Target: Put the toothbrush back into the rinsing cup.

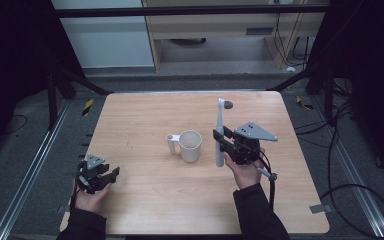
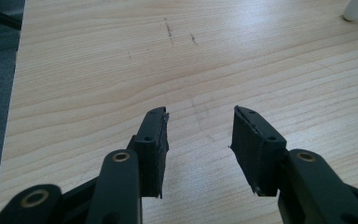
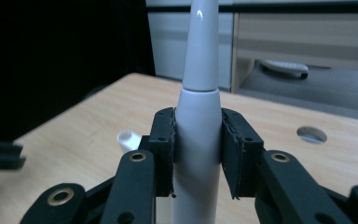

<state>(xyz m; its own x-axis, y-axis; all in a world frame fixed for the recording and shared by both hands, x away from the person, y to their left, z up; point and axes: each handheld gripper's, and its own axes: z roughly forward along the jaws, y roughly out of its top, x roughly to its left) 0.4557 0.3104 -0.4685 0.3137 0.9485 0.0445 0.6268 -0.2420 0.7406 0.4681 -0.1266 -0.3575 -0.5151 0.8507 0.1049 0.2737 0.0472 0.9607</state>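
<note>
Left gripper [image 1: 111,175] gapes wide (empty); right gripper [image 3: 196,140] clamps upright toothbrush [image 3: 198,116].

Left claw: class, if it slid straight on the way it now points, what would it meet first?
The left claw, open and empty, points along the bare light wooden table. The way looks free; the white plastic mug probably lies off to its right.
</note>
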